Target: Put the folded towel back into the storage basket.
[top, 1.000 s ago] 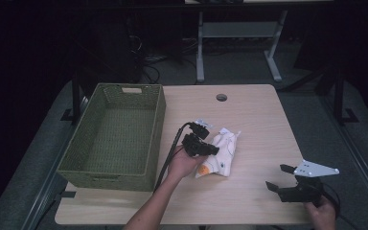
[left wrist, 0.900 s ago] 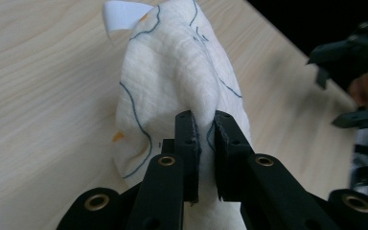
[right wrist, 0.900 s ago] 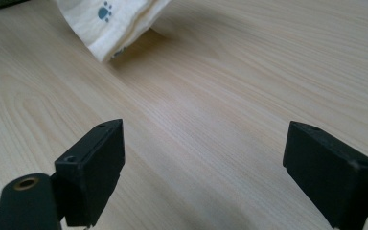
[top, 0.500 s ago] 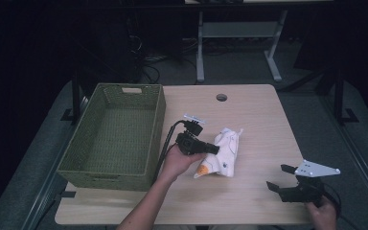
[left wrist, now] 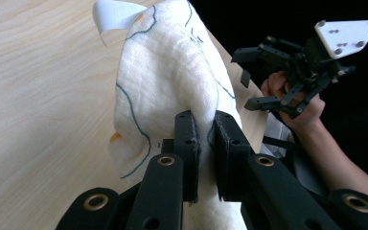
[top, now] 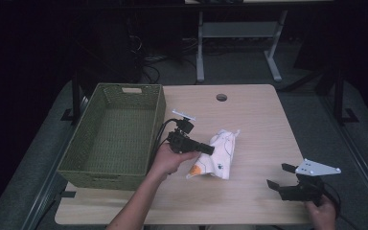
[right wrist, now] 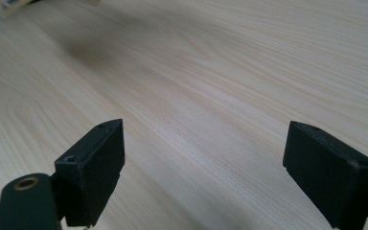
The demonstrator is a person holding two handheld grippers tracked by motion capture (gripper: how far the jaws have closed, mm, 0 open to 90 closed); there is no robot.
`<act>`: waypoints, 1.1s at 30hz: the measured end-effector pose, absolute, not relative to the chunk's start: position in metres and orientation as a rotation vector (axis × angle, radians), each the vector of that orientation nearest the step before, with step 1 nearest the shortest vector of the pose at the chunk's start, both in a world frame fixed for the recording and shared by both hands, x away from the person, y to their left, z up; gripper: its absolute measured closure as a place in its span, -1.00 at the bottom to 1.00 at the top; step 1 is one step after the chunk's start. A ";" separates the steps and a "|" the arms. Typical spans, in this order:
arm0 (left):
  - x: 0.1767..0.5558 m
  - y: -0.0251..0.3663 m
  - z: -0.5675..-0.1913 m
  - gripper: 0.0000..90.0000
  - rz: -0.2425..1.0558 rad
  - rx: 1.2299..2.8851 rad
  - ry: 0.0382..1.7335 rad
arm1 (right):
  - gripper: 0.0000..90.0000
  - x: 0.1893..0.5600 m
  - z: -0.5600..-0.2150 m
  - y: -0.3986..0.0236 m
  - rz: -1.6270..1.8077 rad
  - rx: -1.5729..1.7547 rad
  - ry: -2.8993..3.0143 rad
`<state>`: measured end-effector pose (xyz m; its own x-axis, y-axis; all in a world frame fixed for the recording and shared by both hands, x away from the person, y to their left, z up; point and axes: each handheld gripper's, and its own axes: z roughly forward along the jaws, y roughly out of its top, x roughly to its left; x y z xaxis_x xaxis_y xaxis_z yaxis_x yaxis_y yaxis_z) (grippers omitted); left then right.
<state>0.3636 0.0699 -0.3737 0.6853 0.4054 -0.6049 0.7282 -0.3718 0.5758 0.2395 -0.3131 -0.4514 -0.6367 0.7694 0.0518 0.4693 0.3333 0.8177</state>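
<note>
Leftward toward the basket (top: 112, 136) my left gripper (left wrist: 204, 143) has dragged the cloth (left wrist: 172, 81), pinching a fold; my right gripper (right wrist: 203, 167) waits wide open, empty.

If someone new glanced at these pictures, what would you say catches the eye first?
Most striking is the white cloth mid-table, a fold of it pinched in the left gripper. To its left stands a large green woven basket, and the right gripper waits near the table's front right corner, jaws wide apart.

Overhead table (top: 249, 110); jaw-level close-ups
</note>
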 end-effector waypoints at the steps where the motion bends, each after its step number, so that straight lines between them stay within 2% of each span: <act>1: 0.363 0.072 -0.373 0.83 -0.464 2.001 0.876 | -0.70 0.240 -0.451 -0.313 1.210 1.100 2.259; 15: 0.360 0.091 -0.358 0.83 -0.526 2.005 0.862 | -0.70 0.241 -0.454 -0.313 1.190 1.106 2.270; 33: 0.360 0.120 -0.335 0.83 -0.495 1.964 0.869 | -0.70 0.241 -0.453 -0.313 1.182 1.108 2.267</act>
